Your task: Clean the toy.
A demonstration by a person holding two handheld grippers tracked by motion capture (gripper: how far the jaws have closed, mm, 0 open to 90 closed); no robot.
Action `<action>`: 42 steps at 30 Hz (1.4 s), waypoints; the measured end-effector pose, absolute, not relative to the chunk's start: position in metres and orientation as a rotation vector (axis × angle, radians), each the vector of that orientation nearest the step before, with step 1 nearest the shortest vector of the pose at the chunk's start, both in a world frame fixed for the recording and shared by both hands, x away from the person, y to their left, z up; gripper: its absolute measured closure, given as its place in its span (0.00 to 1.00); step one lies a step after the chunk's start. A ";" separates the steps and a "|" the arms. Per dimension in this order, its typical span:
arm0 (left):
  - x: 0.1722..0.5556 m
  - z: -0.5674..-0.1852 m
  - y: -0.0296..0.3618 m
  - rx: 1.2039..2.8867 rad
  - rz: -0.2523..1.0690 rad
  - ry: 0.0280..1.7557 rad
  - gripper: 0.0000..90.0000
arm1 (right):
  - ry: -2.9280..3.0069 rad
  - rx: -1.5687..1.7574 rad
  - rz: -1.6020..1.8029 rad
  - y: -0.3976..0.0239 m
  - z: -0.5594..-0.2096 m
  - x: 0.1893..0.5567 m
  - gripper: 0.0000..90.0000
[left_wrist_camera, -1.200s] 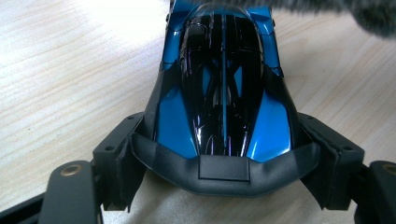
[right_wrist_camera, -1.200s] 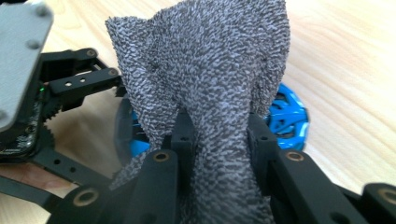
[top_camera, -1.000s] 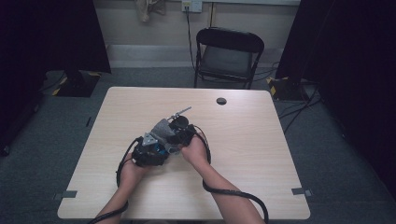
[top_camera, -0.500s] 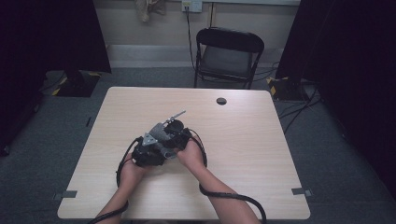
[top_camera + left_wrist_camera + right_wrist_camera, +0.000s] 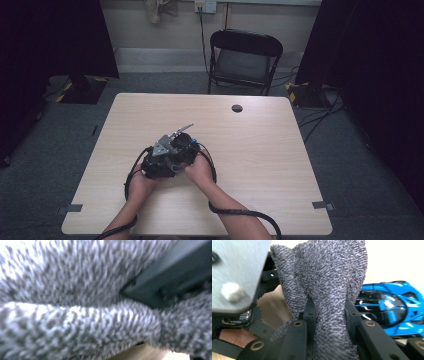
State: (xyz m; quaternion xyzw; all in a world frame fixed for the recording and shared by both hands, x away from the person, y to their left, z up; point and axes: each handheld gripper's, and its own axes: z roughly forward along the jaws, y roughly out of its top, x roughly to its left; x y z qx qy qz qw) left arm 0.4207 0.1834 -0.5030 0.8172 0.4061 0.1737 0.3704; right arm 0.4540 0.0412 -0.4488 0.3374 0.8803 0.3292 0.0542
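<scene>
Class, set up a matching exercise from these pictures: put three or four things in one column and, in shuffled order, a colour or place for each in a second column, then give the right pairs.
Column one:
1. grey cloth
2. toy car
3. folding chair
4. small round hole

Column two:
A. bright blue with black
B. on the floor beyond the table's far edge
C. pinched between the right gripper's jaws
D. in the table top near the far edge

Right pairs: 1-C, 2-A, 3-B, 4-D
</scene>
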 end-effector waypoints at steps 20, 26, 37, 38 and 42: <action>0.420 -0.503 0.183 2.095 0.447 1.046 0.27 | 2.602 0.954 1.009 0.043 -0.458 0.443 0.78; 0.420 -0.503 0.183 2.094 0.447 1.047 0.27 | 2.595 0.986 0.993 0.044 -0.456 0.449 0.78; 0.420 -0.503 0.184 2.104 0.448 1.042 0.27 | 2.566 1.030 0.993 0.042 -0.452 0.467 0.78; 0.420 -0.503 0.184 2.104 0.448 1.042 0.27 | 2.566 1.030 0.993 0.042 -0.452 0.467 0.78; 0.420 -0.503 0.184 2.102 0.449 1.043 0.27 | 2.553 0.999 0.964 0.047 -0.452 0.470 0.78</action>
